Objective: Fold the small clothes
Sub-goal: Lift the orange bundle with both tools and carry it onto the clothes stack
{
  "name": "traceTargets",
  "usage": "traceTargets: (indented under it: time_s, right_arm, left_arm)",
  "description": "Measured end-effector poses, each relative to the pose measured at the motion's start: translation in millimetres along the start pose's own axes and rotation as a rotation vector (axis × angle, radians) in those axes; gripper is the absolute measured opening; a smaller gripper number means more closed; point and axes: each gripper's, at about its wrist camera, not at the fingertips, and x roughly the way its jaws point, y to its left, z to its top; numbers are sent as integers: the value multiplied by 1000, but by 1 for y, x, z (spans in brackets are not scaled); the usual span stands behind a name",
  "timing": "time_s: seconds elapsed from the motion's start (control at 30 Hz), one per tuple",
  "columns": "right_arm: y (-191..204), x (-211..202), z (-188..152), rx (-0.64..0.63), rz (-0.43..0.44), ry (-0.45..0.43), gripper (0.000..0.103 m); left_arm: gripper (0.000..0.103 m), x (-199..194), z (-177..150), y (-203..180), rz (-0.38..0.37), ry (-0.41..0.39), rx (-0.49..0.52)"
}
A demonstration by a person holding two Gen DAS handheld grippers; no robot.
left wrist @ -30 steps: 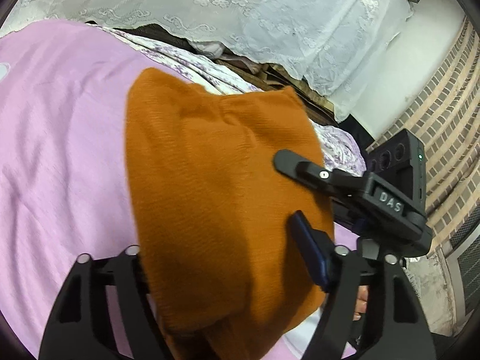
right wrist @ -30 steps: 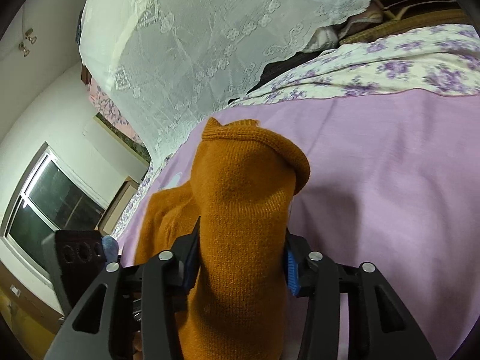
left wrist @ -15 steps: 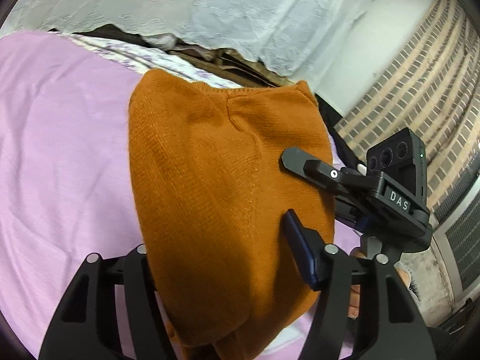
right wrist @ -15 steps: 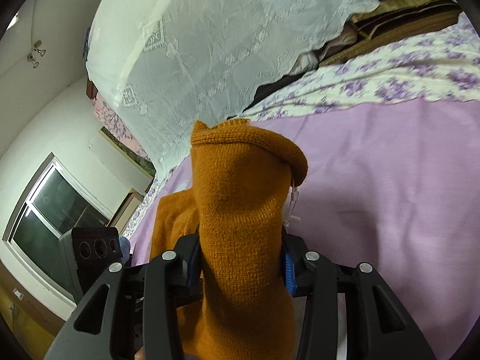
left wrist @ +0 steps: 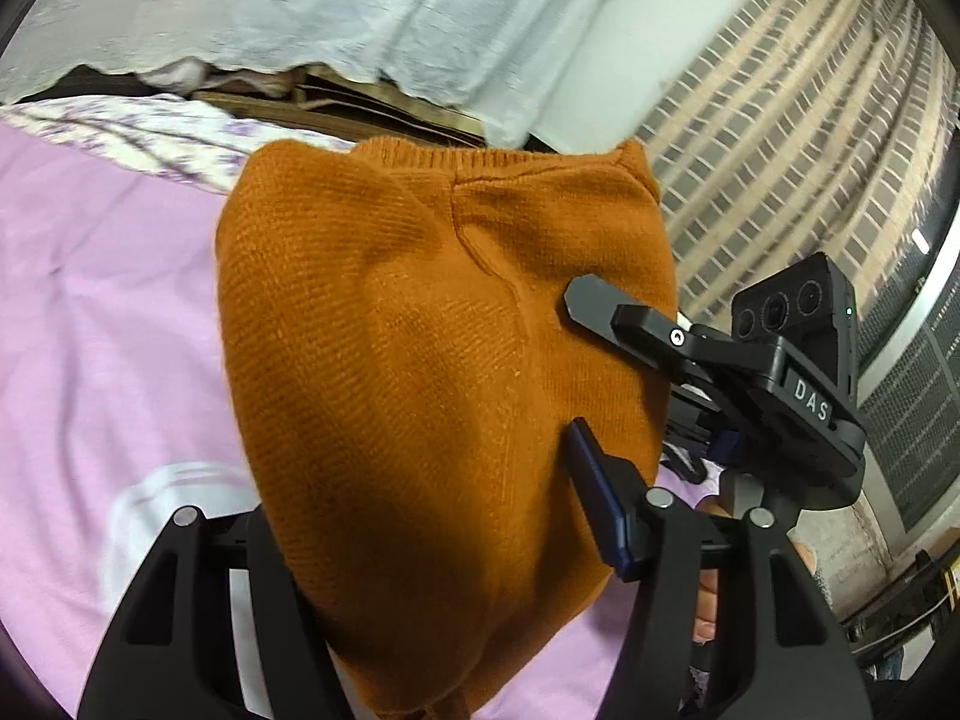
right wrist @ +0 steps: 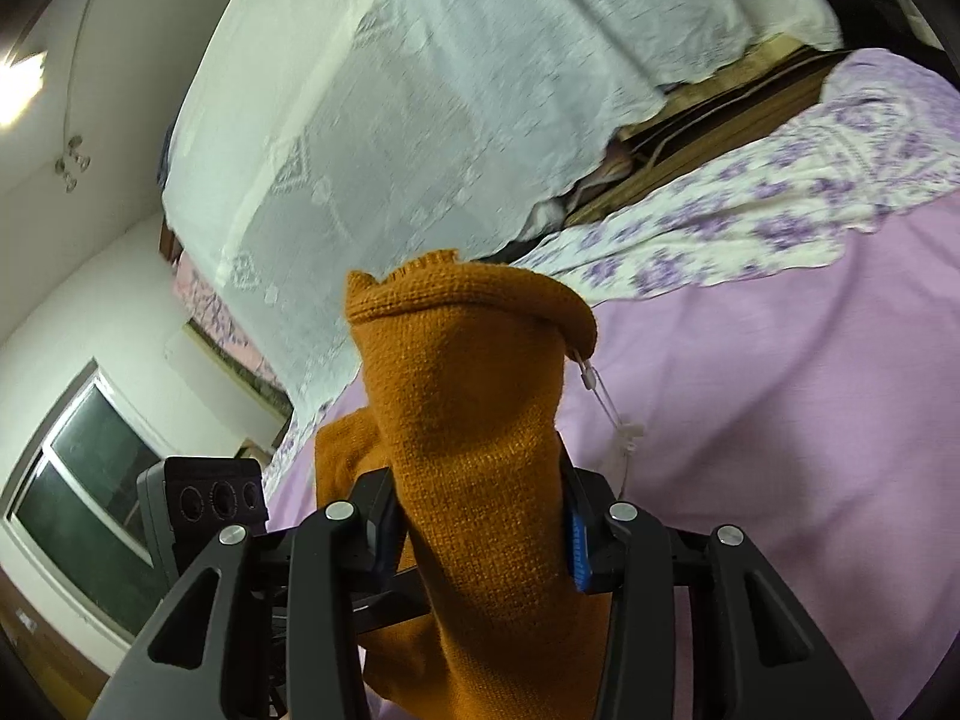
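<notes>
An orange knitted garment [left wrist: 420, 396] hangs between both grippers above a pink bedsheet [left wrist: 102, 312]. My left gripper [left wrist: 432, 540] is shut on one part of it; the cloth drapes over and hides its left finger. My right gripper [right wrist: 474, 528] is shut on another bunched part of the garment [right wrist: 480, 450], which stands up between its fingers. A white tag on a string [right wrist: 606, 402] dangles from the garment. The right gripper also shows in the left wrist view [left wrist: 708, 360], at the garment's right edge.
A purple-flowered sheet [right wrist: 750, 228] lies beyond the pink one. White lace cloth [right wrist: 450, 120] covers stacked items behind the bed. A brick wall [left wrist: 780, 150] stands to the right, a window [right wrist: 78, 510] to the left.
Both grippers have lifted and tilted up with the garment; more wall and lace cloth show. The garment has risen off the sheet. Both grips are unchanged.
</notes>
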Motion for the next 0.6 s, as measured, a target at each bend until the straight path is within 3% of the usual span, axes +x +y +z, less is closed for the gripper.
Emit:
traceTargets:
  time_s: [0.27,0.6]
  right_arm:
    - [-30,-78,27,54,-54,-106,42]
    - [-70,-196,64,141,-104,-269,42]
  left_arm:
    - [60,45,27,-67,-78,50,95]
    - [61,109,69,-184,-179,125,276]
